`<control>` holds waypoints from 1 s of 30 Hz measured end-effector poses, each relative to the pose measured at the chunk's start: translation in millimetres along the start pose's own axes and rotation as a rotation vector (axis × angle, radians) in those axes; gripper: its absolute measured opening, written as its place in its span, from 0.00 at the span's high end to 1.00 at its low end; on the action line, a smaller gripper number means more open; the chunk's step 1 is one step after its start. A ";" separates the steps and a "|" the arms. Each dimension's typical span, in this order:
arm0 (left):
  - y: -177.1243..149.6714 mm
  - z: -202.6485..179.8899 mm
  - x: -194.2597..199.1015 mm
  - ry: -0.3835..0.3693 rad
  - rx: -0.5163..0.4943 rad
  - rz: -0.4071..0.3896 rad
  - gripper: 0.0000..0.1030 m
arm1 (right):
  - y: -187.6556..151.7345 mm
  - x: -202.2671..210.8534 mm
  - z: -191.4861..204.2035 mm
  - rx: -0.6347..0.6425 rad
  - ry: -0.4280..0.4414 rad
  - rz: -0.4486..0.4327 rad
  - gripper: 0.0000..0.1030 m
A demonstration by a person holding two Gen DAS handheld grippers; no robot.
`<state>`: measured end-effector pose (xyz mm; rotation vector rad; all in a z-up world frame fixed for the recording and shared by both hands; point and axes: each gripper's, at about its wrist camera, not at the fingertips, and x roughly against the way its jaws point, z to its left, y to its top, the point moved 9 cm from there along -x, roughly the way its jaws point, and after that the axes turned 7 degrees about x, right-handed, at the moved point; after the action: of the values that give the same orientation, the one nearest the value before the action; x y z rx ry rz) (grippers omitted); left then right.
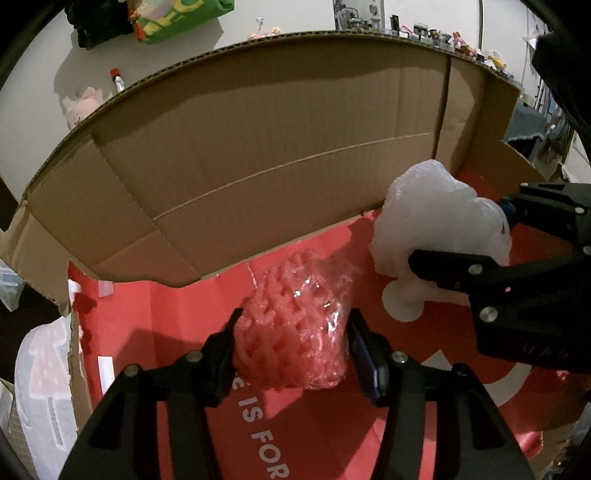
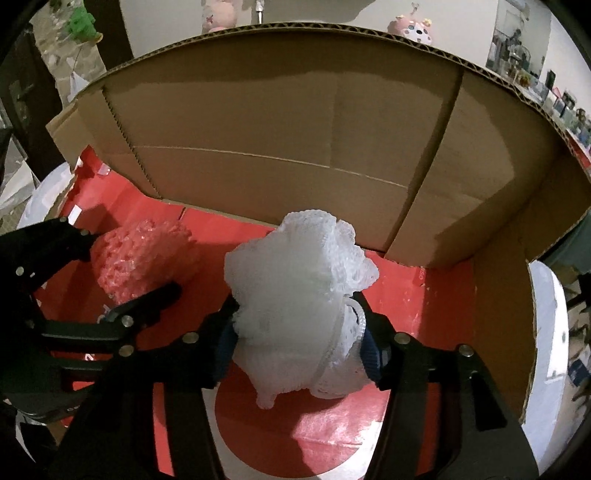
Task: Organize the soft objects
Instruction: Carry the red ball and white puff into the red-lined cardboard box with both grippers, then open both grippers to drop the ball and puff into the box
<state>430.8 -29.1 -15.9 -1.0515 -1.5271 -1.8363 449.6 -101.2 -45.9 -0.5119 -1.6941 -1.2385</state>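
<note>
A: Where is the pink foam net [image 1: 295, 325]?

B: Down inside the cardboard box [image 1: 258, 155], over its red floor. The left claw [image 1: 293, 332] has a finger on each side, squeezing it.

A: And the white foam net [image 2: 295, 302]?

B: In the same box, just to the right of the pink one. The right claw [image 2: 299, 332] is clamped on it, and its bottom tuft hangs below the fingers.

Beyond the box's far edge: green bag [image 1: 177, 18], red-capped bottle [image 1: 117, 79], pale pink plush [image 1: 82, 107] by the left corner. Green toy [image 2: 82, 24], pink spotted plush [image 2: 412, 31] further back.
</note>
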 end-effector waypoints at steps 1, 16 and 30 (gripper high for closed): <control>0.0 -0.6 0.3 0.001 -0.002 0.003 0.44 | 0.2 -0.4 -0.2 -0.007 0.006 0.002 0.44; -8.0 17.2 38.3 -0.003 0.052 -0.041 0.22 | 6.7 25.6 -21.9 -0.100 0.042 -0.036 0.27; -25.7 0.9 186.7 -0.040 0.143 -0.356 0.00 | -14.0 166.3 5.6 -0.083 0.004 -0.254 0.14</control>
<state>306.1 -7.2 123.7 -0.7921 -1.9385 -1.9066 358.5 -132.9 90.4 -0.3499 -1.7491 -1.4959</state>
